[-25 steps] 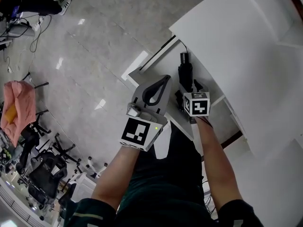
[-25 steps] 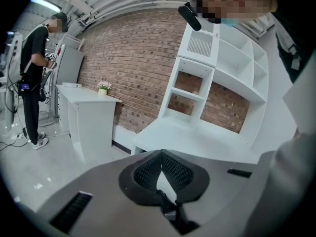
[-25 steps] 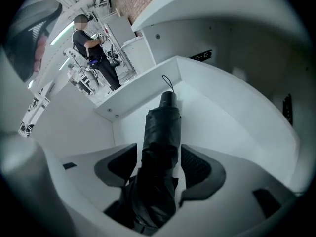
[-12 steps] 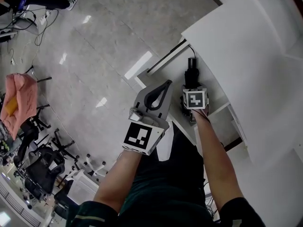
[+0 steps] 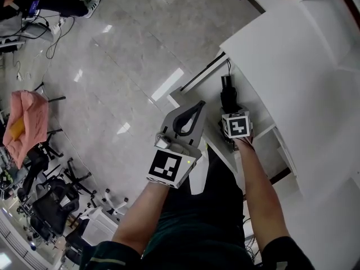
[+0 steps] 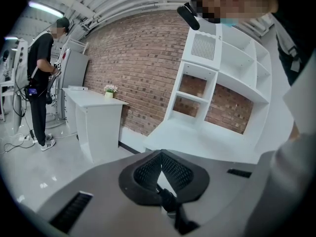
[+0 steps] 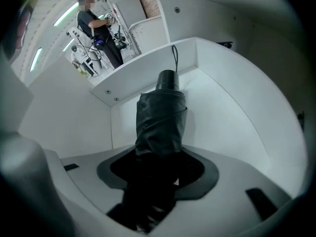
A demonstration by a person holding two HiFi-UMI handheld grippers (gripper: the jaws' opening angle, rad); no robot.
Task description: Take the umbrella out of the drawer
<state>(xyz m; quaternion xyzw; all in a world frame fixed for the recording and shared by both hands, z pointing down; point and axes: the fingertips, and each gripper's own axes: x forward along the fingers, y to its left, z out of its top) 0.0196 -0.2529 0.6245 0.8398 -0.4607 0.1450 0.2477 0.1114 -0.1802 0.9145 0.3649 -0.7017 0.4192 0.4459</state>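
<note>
Your left gripper (image 5: 199, 103) sits at the middle of the head view, over the floor just left of the drawer (image 5: 187, 86). Its jaws are closed tip to tip with nothing between them, so it takes no part in the grasp.

To its right, the drawer stands pulled out from under the white desk. The umbrella (image 5: 226, 89) lies inside on the bottom, folded, with its handle end towards the top of the frame.

Your right gripper (image 7: 158, 169) points steeply down into the drawer. Its jaws are closing round the near end of the umbrella, which runs up the centre of the right gripper view between them. The pads don't yet visibly squeeze the cloth.

You seem to be at the grasp itself, with the lift-out not yet begun. Next, finish the squeeze until the folds are firmly pinched. Then raise the umbrella straight up past the drawer walls and keep it clear of the desk edge above. The slack cloth may slip, so check the hold before you pull away.
</note>
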